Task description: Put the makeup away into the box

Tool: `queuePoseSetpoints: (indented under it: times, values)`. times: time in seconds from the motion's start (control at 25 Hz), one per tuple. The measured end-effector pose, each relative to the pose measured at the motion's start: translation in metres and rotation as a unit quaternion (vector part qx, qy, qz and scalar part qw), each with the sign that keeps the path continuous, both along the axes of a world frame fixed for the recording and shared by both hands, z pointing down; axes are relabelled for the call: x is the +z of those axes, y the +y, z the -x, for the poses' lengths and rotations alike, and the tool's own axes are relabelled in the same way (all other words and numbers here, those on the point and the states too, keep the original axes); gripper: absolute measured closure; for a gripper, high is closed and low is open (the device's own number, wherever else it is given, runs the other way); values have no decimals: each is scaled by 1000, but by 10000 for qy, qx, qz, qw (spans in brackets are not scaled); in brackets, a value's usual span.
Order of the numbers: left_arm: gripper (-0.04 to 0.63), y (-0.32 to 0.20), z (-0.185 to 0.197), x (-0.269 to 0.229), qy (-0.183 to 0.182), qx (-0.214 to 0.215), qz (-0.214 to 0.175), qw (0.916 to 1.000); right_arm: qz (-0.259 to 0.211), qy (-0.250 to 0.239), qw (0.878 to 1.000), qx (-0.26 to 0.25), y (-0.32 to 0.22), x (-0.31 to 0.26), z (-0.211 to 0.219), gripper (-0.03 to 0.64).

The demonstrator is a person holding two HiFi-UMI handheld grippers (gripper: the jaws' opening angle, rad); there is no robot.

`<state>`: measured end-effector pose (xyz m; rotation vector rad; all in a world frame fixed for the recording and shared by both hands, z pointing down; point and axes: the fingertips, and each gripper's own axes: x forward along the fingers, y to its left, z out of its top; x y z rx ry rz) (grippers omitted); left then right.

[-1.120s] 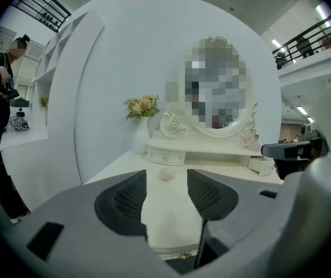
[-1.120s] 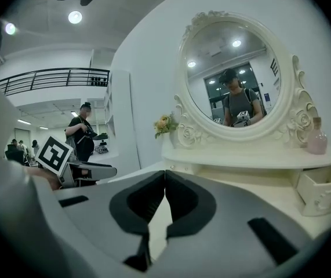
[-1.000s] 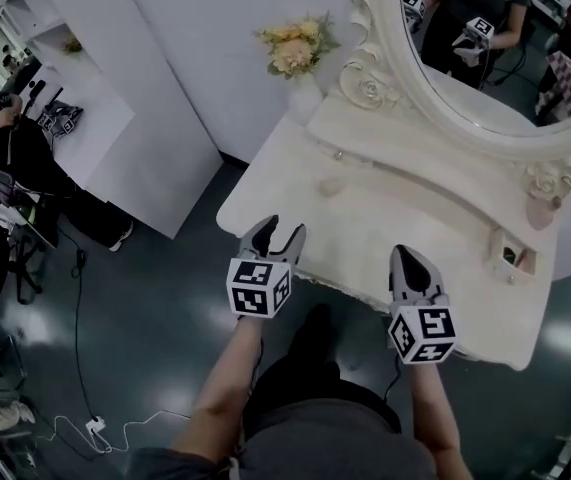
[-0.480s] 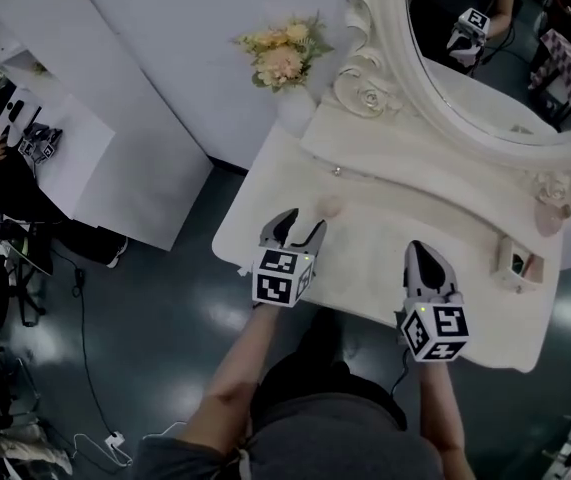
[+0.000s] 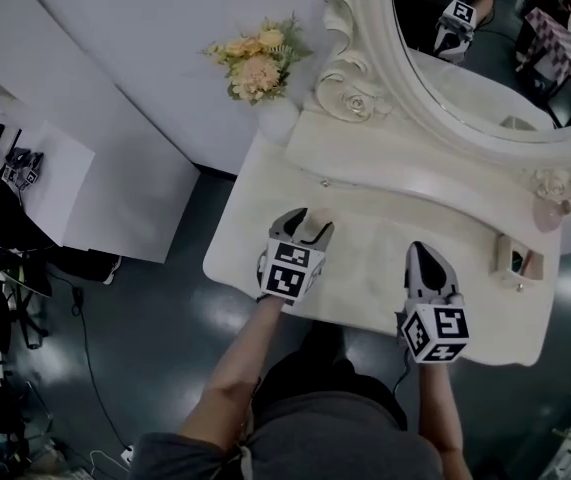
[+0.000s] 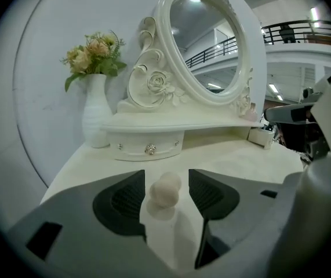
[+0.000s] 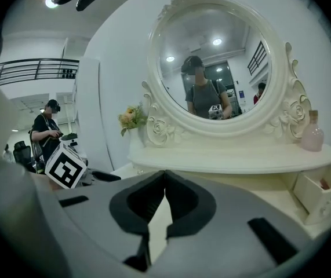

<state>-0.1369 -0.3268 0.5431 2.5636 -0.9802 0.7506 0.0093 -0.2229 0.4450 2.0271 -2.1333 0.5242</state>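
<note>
Left gripper point(image 5: 306, 220) over the cream dressing table point(image 5: 365, 273), jaws spread either side of a beige makeup sponge point(image 6: 164, 191) (pads clear of it), right gripper point(image 5: 421, 251) pressed shut, small box point(image 5: 517, 262) near the table's right edge

Brought left gripper point(image 5: 306, 228) forward from table point(image 5: 365, 268) edge over the tabletop, to straddle the round makeup sponge point(image 6: 164, 193)

Cream egg-shaped makeup sponge point(image 6: 164, 191) lying on dresser top point(image 5: 365, 268), small open white box point(image 5: 503, 252) well apart
</note>
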Motion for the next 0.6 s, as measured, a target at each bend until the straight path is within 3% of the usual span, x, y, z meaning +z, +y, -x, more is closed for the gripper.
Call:
queuePoseSetpoints:
  times: [0.4,0.6]
  values:
    - [371,-8,-11,33,-426,353,503,9972,87,-28,9994,325,-1,5,-16,612]
    - [375,-8,-12,38,-560,419,503,9963,89,-2,9991,418,-2,5,-19,612]
